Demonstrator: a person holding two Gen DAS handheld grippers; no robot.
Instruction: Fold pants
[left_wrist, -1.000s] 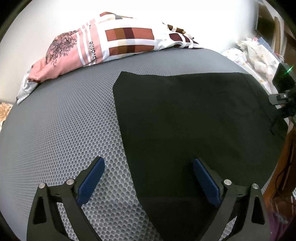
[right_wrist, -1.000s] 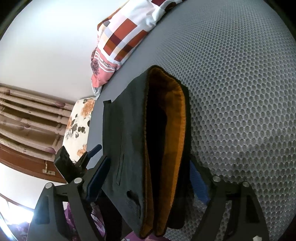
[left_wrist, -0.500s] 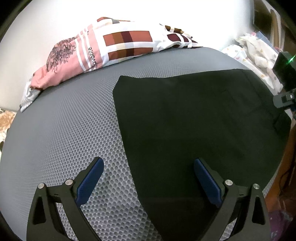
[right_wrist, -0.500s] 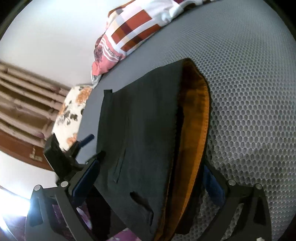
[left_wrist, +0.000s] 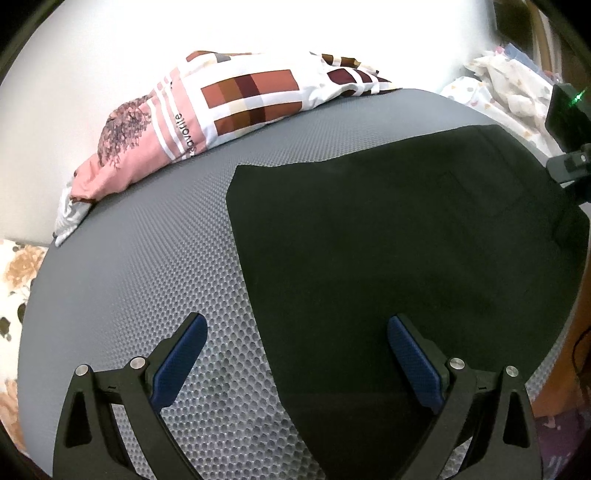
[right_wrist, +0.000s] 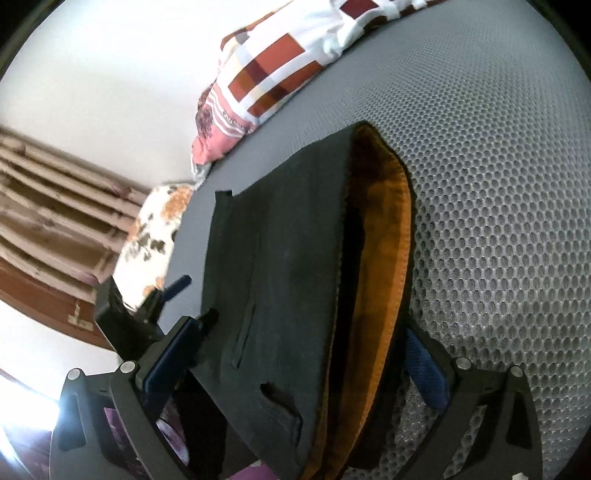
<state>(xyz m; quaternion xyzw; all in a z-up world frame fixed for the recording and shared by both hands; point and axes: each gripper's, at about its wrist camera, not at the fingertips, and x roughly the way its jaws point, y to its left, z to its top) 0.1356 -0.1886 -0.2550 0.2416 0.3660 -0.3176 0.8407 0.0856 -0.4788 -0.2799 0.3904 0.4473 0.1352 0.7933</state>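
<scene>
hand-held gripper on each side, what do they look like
Both match: the left hand-held gripper and right hand-held gripper have matte black angular frames with triangular cutouts, silver round bolt heads, and two fingers faced with textured dark blue pads. No cables or markings show.

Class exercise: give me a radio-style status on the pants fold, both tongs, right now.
Left tongs open, over the pants' edge. Right tongs open around the orange-lined waistband. Pants flat on grey mattress. Pillow far, clear.
</scene>
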